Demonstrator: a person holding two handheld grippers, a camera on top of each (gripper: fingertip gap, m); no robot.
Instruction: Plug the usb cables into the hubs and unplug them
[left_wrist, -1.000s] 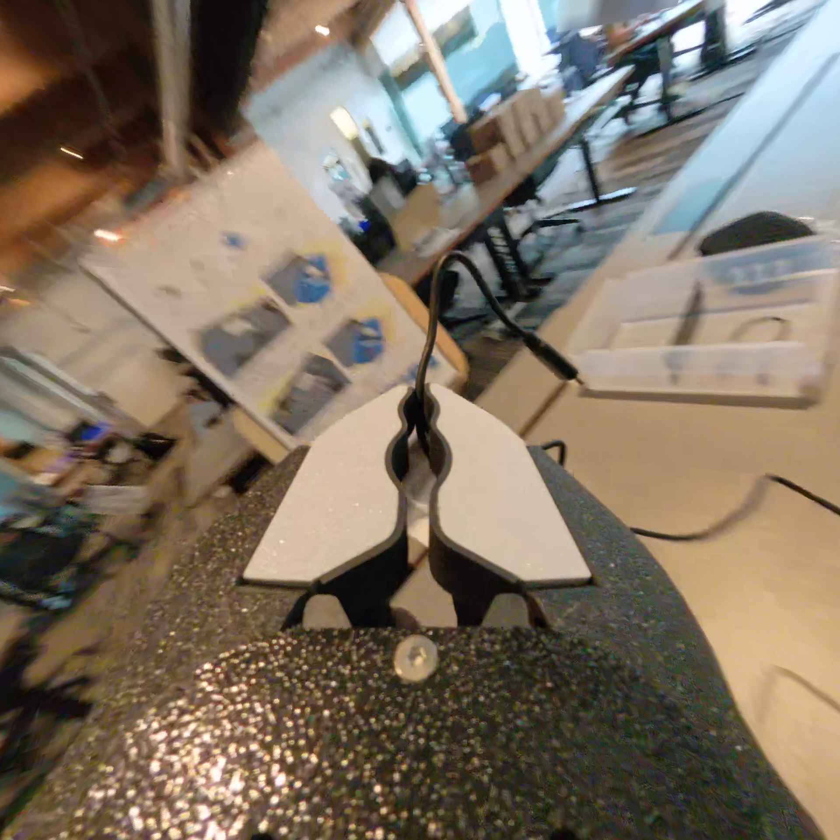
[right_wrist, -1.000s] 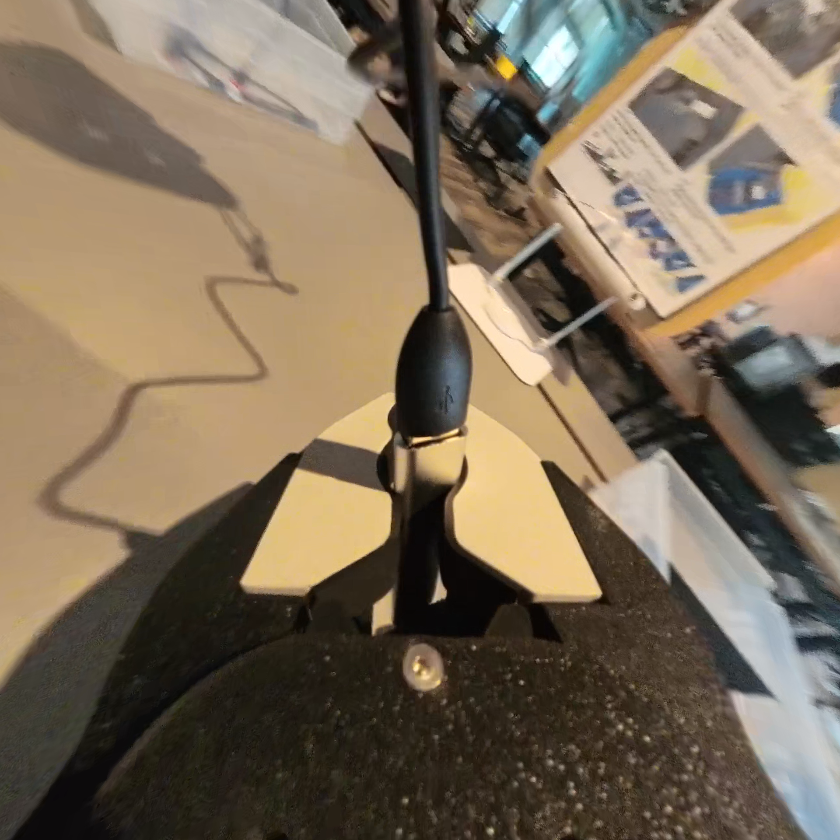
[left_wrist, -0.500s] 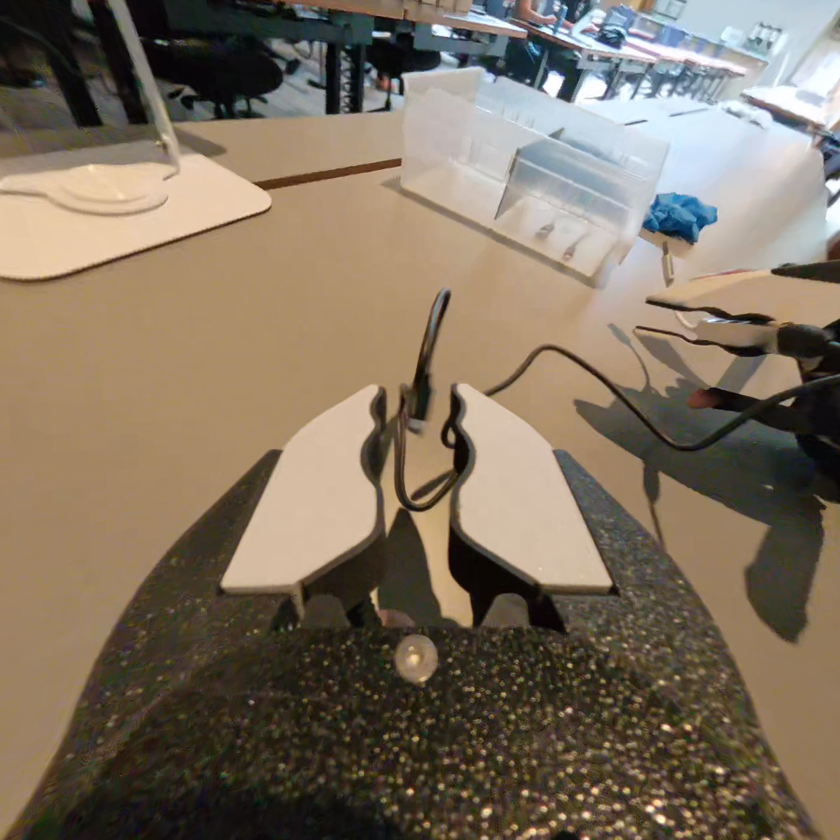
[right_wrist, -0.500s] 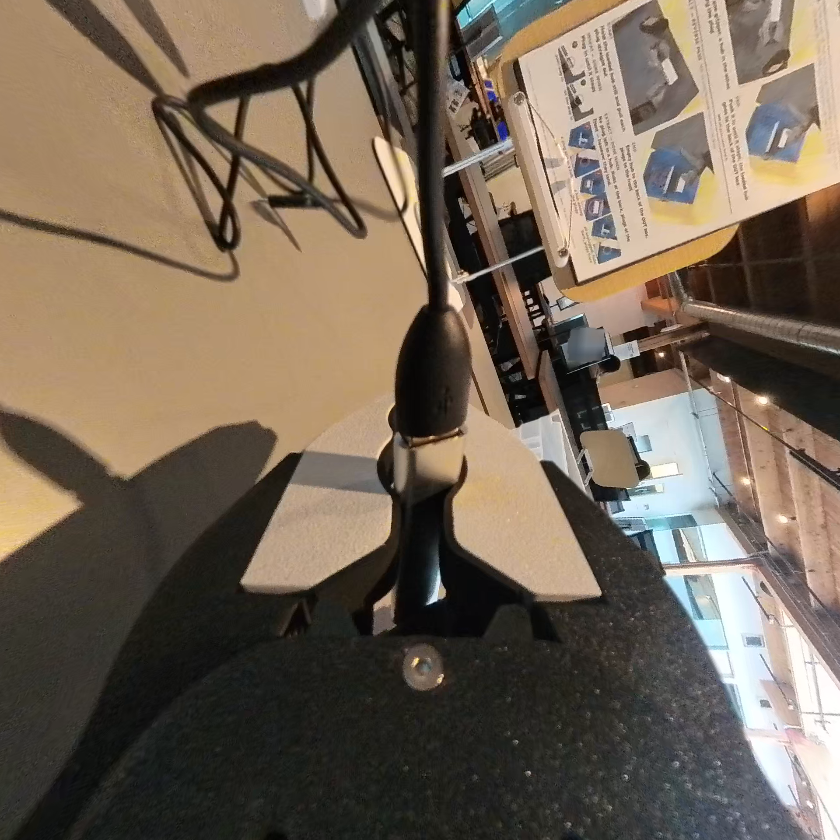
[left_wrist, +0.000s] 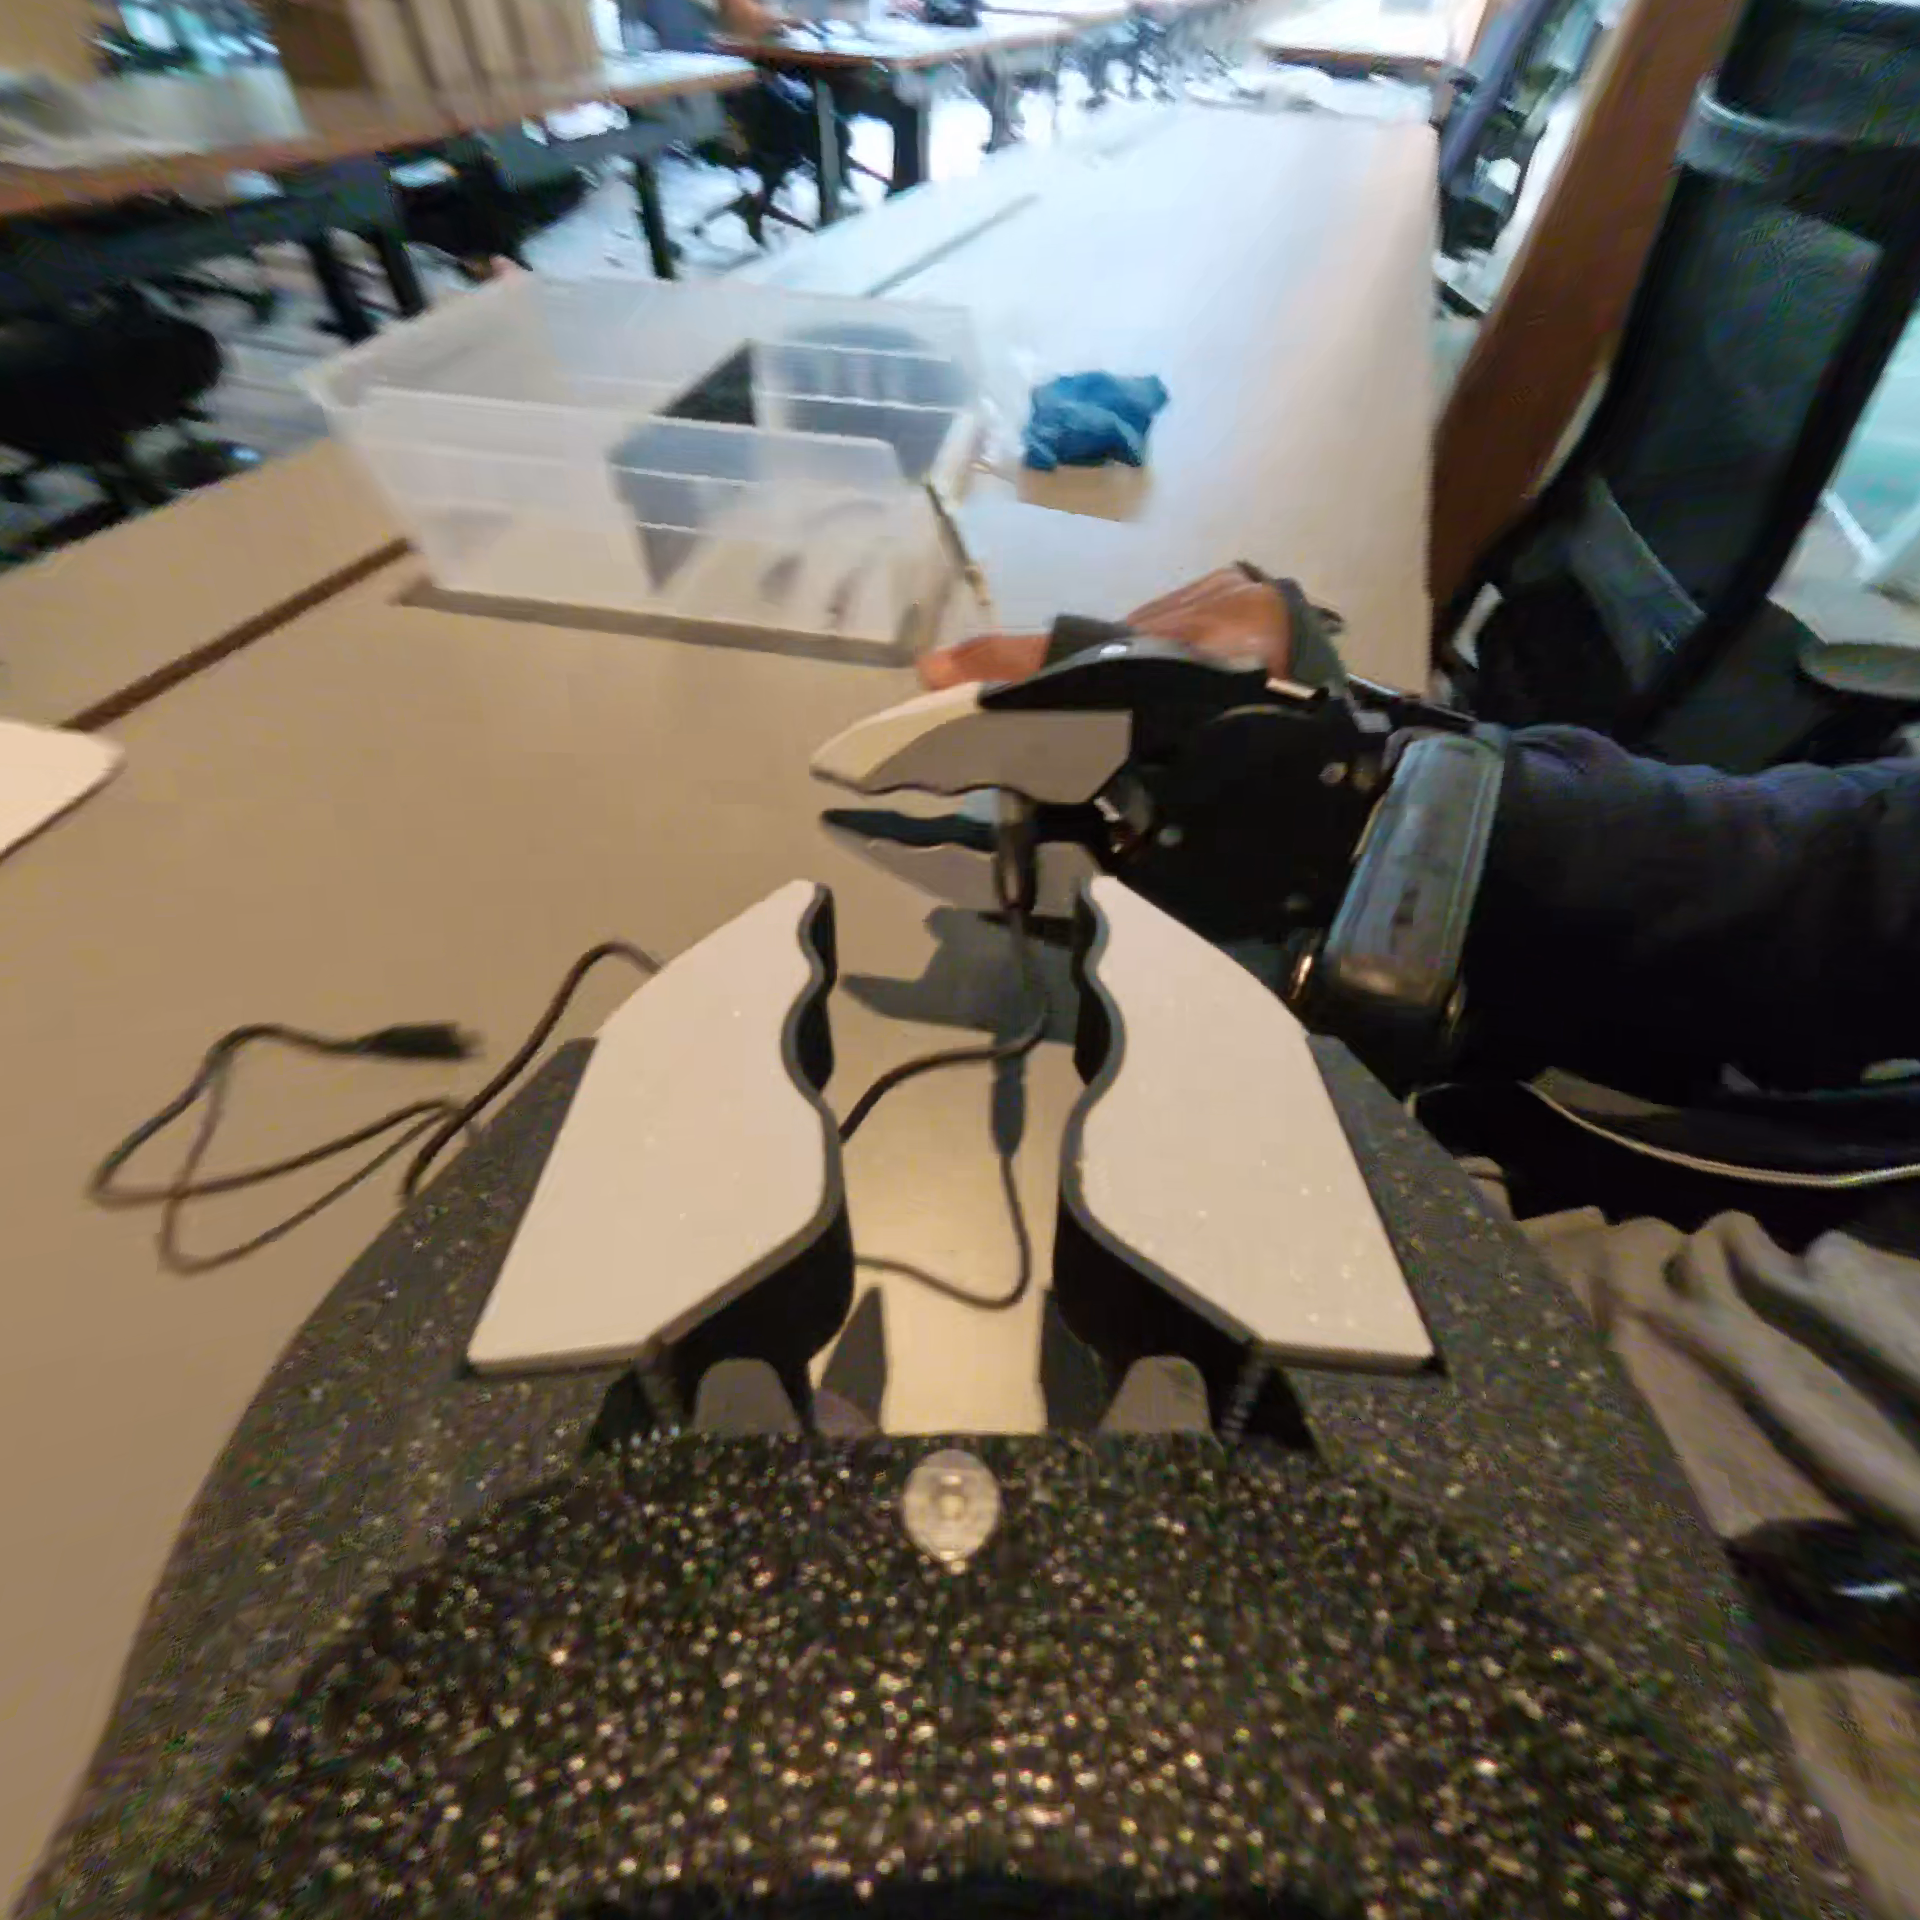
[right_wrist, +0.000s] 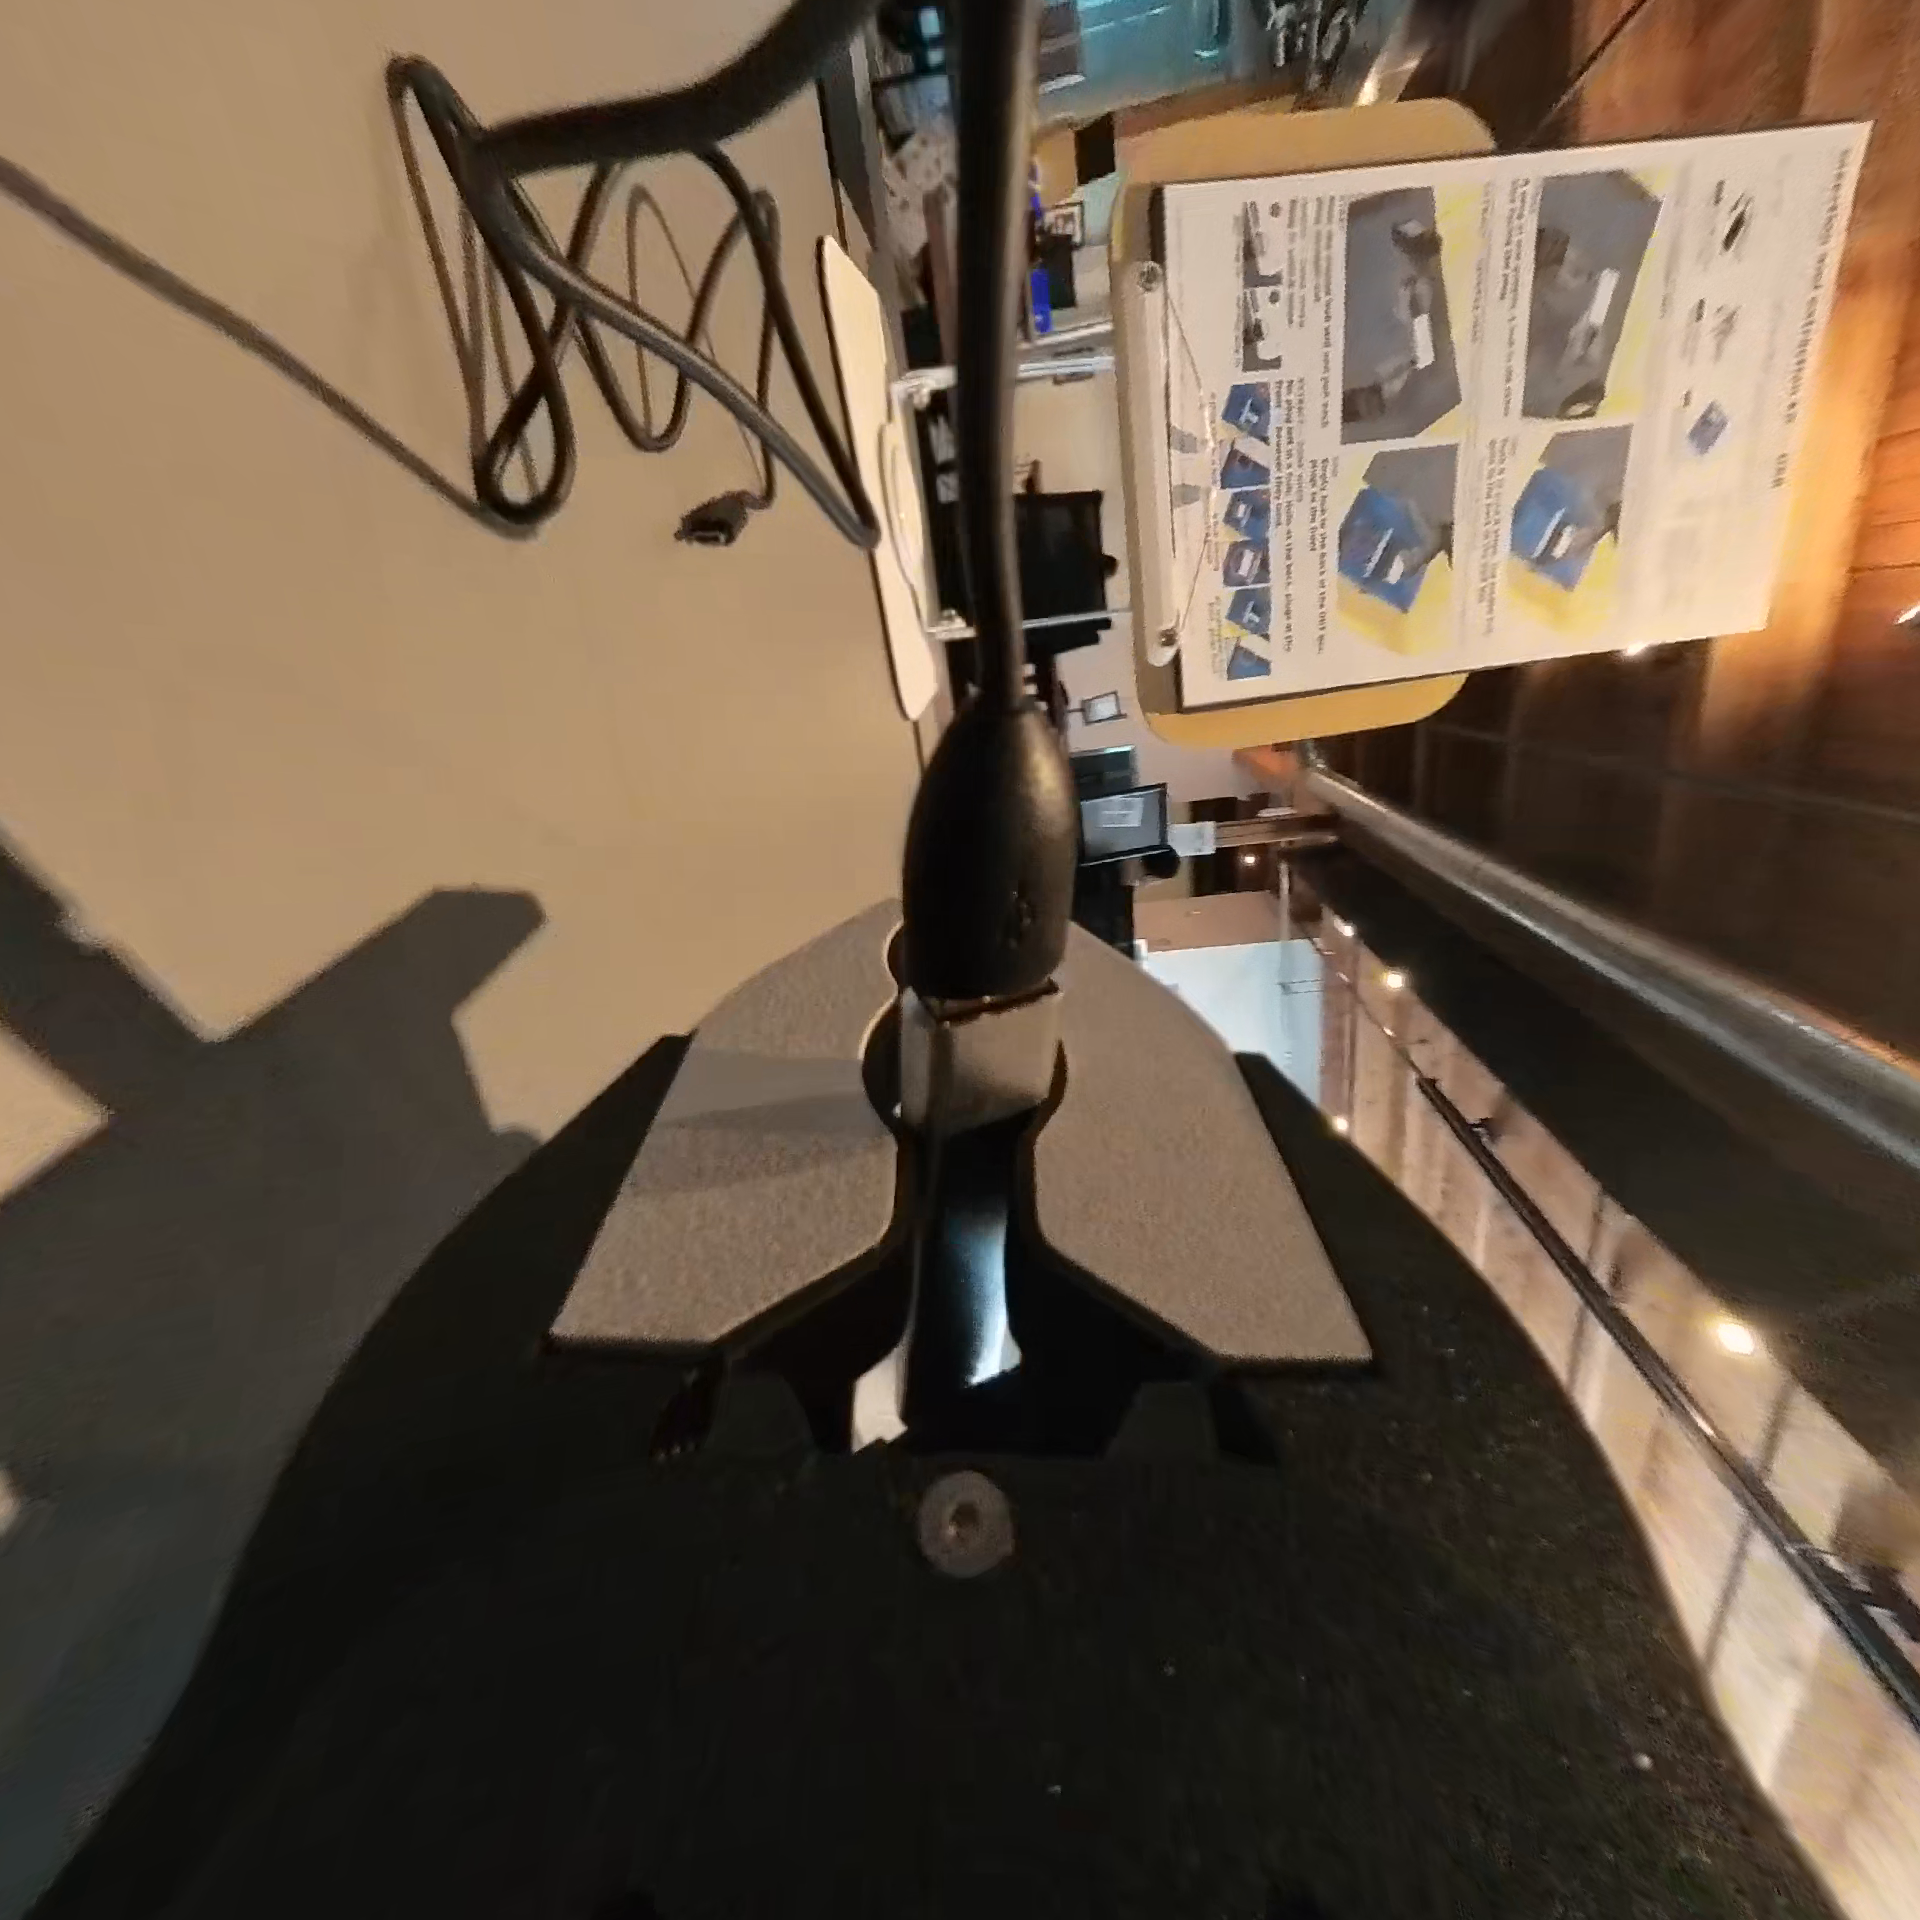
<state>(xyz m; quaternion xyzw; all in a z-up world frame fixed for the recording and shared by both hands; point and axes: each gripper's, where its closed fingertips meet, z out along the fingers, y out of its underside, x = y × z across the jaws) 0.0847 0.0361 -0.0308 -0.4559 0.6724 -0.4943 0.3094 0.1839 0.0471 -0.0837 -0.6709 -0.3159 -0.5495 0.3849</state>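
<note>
My left gripper (left_wrist: 951, 904) is open and empty, low over the tan table (left_wrist: 416, 831). A thin black usb cable (left_wrist: 208, 1143) lies looped on the table in front of it, its small plug (left_wrist: 416, 1039) at the left. My right gripper (right_wrist: 982, 935) is shut on the cable's large usb plug (right_wrist: 982, 1049), gripping the metal shell; the black plug body (right_wrist: 987, 862) and cable stick out ahead. In the left wrist view the right gripper (left_wrist: 842, 795) hovers just ahead, turned on its side, the cable (left_wrist: 1023, 966) hanging from it. No hub shows.
A clear plastic divided bin (left_wrist: 665, 447) stands farther back, with a blue cloth (left_wrist: 1091, 416) behind it. A white pad with a stand (right_wrist: 894, 468) sits at the table edge, below a poster board (right_wrist: 1455, 416). A person's dark sleeve (left_wrist: 1662, 883) fills the right side.
My left gripper opened and let go of the cable's small end, which now lies on the table. The left view swung toward the right gripper. The right gripper kept its hold on the plug.
</note>
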